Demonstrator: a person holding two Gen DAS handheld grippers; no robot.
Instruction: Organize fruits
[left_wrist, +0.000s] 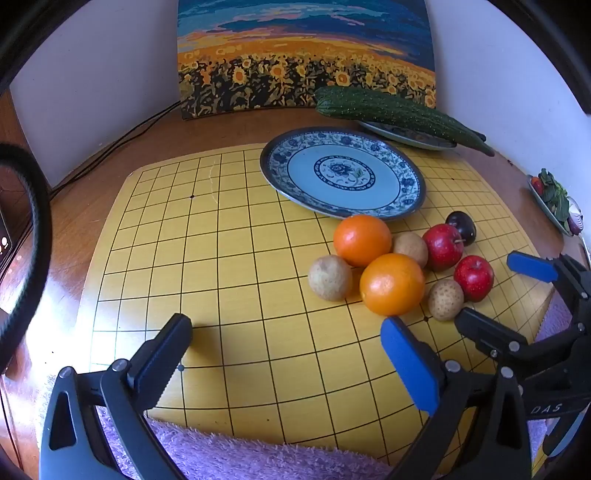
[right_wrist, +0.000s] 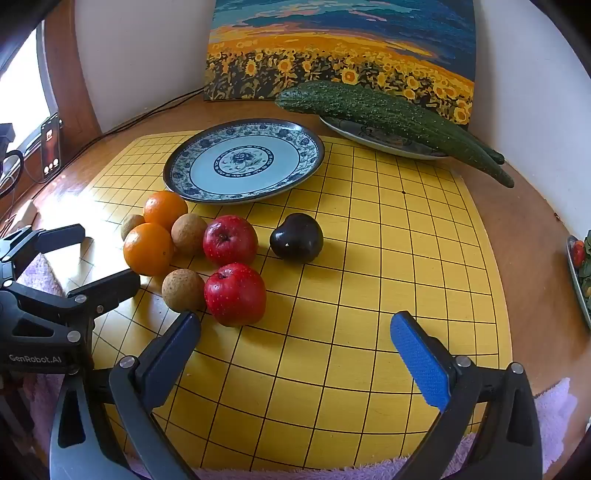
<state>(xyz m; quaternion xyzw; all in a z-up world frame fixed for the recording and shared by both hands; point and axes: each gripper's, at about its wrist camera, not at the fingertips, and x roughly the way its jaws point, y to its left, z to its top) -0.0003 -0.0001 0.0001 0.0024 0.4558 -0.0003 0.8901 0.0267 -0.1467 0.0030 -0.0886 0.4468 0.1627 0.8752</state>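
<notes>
Fruit lies in a cluster on the yellow grid board (left_wrist: 221, 258): two oranges (left_wrist: 392, 283) (left_wrist: 362, 240), two red apples (right_wrist: 235, 294) (right_wrist: 229, 240), three brown round fruits (left_wrist: 330, 277) and a dark plum (right_wrist: 296, 243). An empty blue-and-white plate (left_wrist: 343, 171) (right_wrist: 243, 160) sits just behind them. My left gripper (left_wrist: 291, 354) is open and empty, low over the board, left of the fruit. My right gripper (right_wrist: 303, 343) is open and empty, just in front of the nearest apple. Each gripper shows in the other's view.
A second plate (right_wrist: 369, 138) at the back holds long green bitter gourds (right_wrist: 388, 114). A sunflower painting (left_wrist: 303, 55) leans on the wall. A dish of greens (left_wrist: 554, 203) sits at the right edge. A purple towel (left_wrist: 258, 458) lies along the front. Cables and a phone (right_wrist: 50, 151) are at the left.
</notes>
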